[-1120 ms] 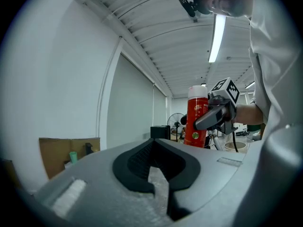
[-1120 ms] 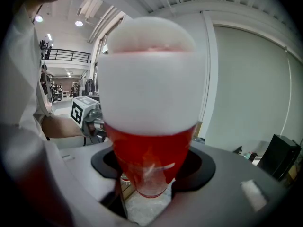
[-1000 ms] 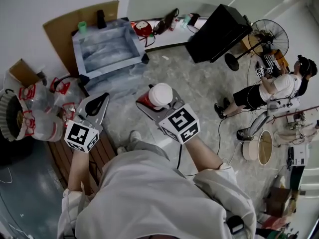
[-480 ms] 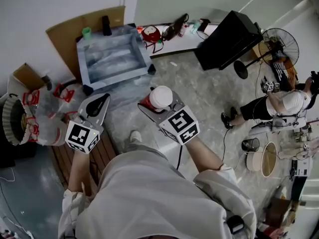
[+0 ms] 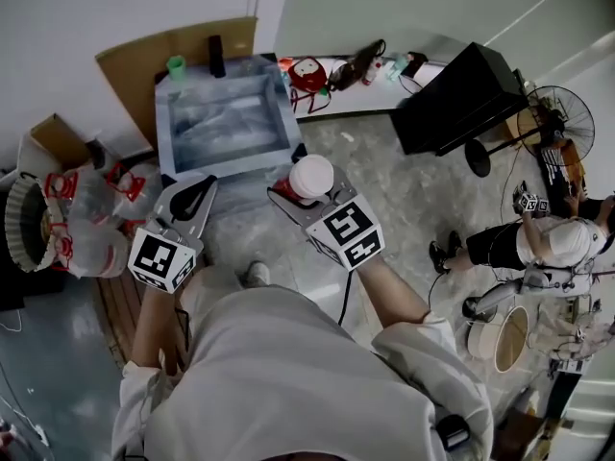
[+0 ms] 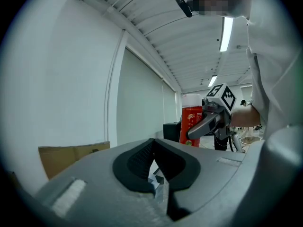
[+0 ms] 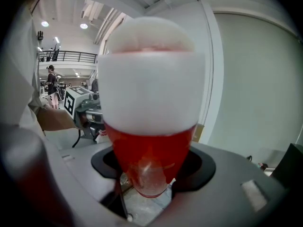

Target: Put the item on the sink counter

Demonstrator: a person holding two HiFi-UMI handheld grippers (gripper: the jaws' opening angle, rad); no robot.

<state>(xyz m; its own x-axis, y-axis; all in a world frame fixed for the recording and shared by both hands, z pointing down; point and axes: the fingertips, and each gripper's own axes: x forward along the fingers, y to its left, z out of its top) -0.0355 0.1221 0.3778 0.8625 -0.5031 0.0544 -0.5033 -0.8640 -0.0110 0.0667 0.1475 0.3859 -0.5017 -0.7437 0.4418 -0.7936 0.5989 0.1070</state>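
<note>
**Red bottle [image 5: 310, 178] nears the sink [image 5: 163, 128]**

Since a second ago, both grippers have drawn closer to the steel sink, which now lies just ahead of them. The right gripper [image 5: 304, 196] is clamped on the white-capped bottle, carried upright in the air, short of the sink. The left gripper [image 5: 195, 196] is alongside it, jaws pressed together with nothing between them.

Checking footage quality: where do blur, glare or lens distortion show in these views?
Right gripper view: the red bottle looms close and soft, corners dark. Left gripper view: fisheye bending, ceiling strip light glaring. Head view: evenly lit, wall lines bowed.
</note>
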